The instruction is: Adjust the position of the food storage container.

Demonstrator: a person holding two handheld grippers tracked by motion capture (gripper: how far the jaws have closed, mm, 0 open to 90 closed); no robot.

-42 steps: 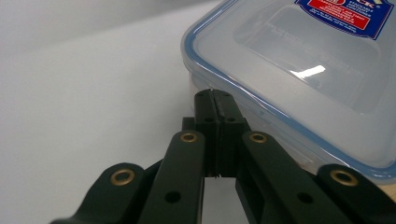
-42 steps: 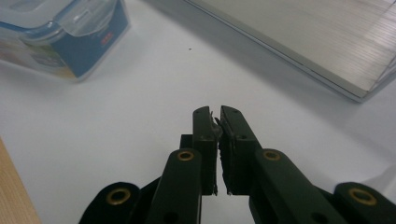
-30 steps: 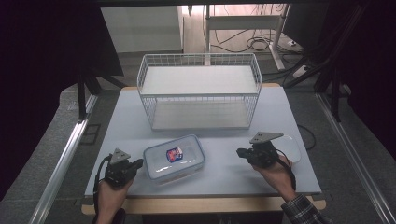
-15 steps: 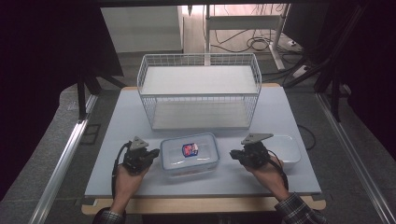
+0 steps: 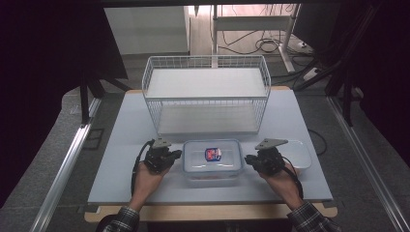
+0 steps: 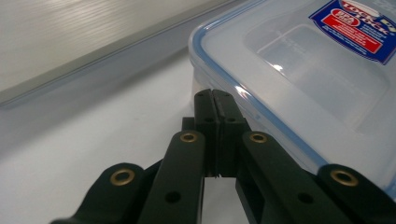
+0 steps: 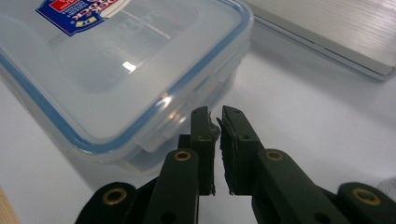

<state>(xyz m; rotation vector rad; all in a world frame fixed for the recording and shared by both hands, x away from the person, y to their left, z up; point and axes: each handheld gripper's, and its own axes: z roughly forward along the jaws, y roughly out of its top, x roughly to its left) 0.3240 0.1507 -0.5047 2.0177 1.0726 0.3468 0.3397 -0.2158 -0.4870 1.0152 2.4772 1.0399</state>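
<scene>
A clear plastic container (image 5: 212,157) with a blue-edged lid and a red and blue label lies at the front middle of the table. My left gripper (image 5: 178,154) is at its left end, shut with nothing between the jaws. In the left gripper view its tips (image 6: 213,95) touch the container (image 6: 303,70) just under the lid's rim. My right gripper (image 5: 247,158) is at the right end. In the right gripper view its jaws (image 7: 215,112) stand almost together, and a thin pale bit of the container's (image 7: 116,70) side clasp (image 7: 159,135) sits between the pads.
A white wire basket (image 5: 205,92) stands behind the container, across the middle of the table (image 5: 121,145). A shallow white tray (image 5: 300,152) lies just behind my right hand. The table's front edge is close under both wrists.
The container has slid right and turned square to the table. My left gripper moved right and forward along with it. The right gripper shifted slightly left, up to the container's end.
</scene>
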